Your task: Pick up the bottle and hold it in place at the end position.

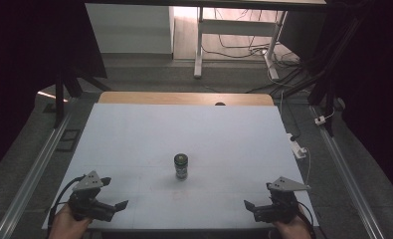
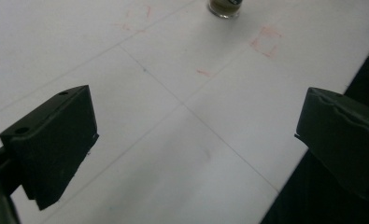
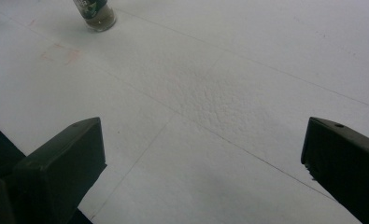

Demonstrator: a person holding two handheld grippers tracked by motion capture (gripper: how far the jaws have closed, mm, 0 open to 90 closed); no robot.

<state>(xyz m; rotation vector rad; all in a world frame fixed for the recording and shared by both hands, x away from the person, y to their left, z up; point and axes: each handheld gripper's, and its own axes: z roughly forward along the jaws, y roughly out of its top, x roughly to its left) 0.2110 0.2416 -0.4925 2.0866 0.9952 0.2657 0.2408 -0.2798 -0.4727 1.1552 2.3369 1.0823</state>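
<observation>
**Lone jar on a white bench, both tongs waiting wide**

A dim room with desk legs and loose cables on the floor lies beyond a white bench (image 1: 134,139) scored with faint lines and a few reddish marks. One small jar (image 1: 181,166), dark-lidded with a green label, stands upright near the middle of the bench, well apart from both tools; its contents are too murky to name, perhaps a spice or paste.

The likely risk is a topple: the jar is narrow and tall for its base, so a jaw that clips it off-centre or high up could knock it over and set it rolling. Two tools closing in at once could also bump each other around so small a target.

The left tongs (image 1: 115,205) sit at the near left corner, held low in a hand, angled inward toward the jar, jaws spread wide with nothing between them. The right tongs (image 1: 250,205) mirror this at the near right corner, likewise gaping and empty.
</observation>
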